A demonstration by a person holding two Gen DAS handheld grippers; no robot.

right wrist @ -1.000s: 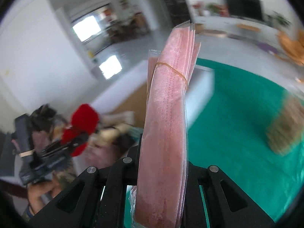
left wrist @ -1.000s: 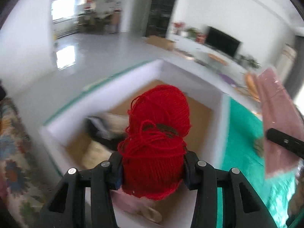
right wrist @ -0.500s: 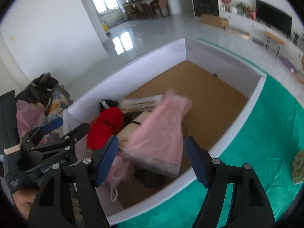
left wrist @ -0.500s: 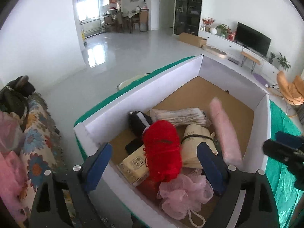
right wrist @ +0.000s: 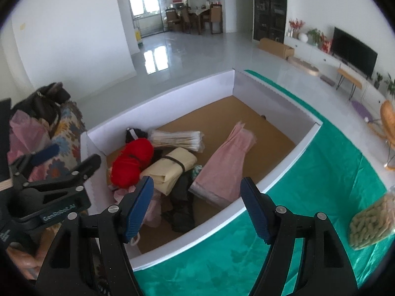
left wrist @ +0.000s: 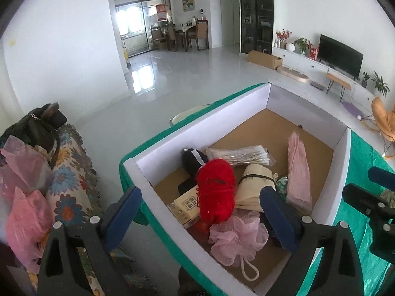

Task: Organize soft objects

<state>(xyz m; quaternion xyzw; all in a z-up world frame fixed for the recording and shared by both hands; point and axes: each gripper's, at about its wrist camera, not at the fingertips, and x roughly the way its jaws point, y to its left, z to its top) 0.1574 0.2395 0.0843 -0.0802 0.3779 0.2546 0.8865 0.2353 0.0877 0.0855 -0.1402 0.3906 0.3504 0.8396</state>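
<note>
The left gripper point(left wrist: 201, 217) hung over the near corner of the box point(left wrist: 197, 133), its jaws wide apart with nothing between the pads; they had just been opening. The yarn point(left wrist: 216, 190), a red skein, lay loose in the box below them, leaning on a small printed carton point(left wrist: 186, 206) and touching the cream roll point(left wrist: 254, 185) tied with a dark band. A pink mesh puff point(left wrist: 235, 240) sat just in front of the yarn, its white cord loop trailing toward the near wall.

The right gripper point(right wrist: 197, 207) hovered above the box's long wall, jaws likewise spread and empty, having opened within the last moment. The pink pack point(right wrist: 224, 165) lay flat on the brown floor of the box, beside the cream roll and clear of both pads. A clear packet of pale sheets point(right wrist: 176, 139) rested farther in, next to a black-and-white bundle point(right wrist: 134, 133).

The box stood on a bench covered with green cloth point(right wrist: 308, 185). A bag of greenish pieces point(right wrist: 372, 224) lay on that cloth, well apart from the box.
</note>
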